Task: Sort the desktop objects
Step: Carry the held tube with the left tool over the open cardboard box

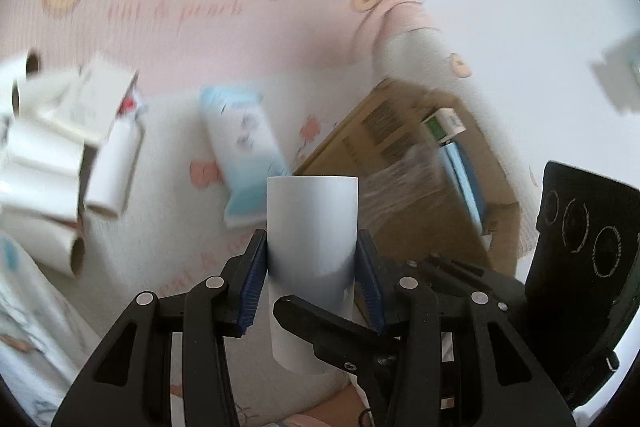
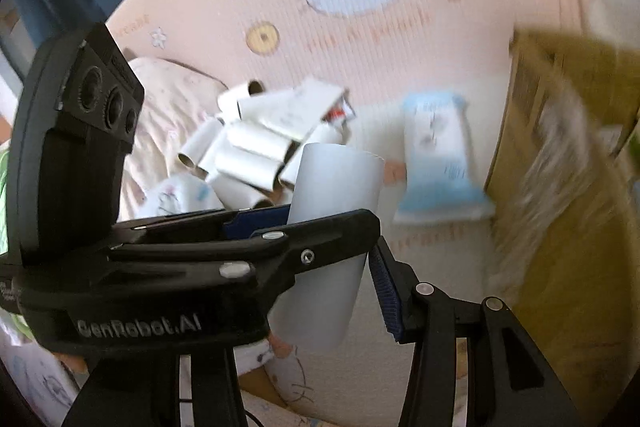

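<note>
My left gripper [image 1: 312, 267] is shut on a white paper roll [image 1: 312, 227], held upright above the pink cartoon-print cloth. The same roll [image 2: 332, 195] shows in the right wrist view, with the left gripper's black body crossing in front of it. My right gripper [image 2: 352, 247] stands around the roll's lower part; its right blue pad [image 2: 384, 291] is close beside the roll, and whether it presses on it is unclear. A heap of white rolls [image 1: 44, 163] lies at the left, also in the right wrist view [image 2: 248, 151]. A light blue tissue pack [image 1: 244, 147] lies beyond the roll.
An open cardboard box [image 1: 404, 167] with a green-and-white packet [image 1: 444, 123] and blue items stands right of the roll; it also shows in the right wrist view [image 2: 560, 187]. A white box [image 1: 100, 99] lies on the heap of rolls. A pillow [image 2: 160, 115] lies at the left.
</note>
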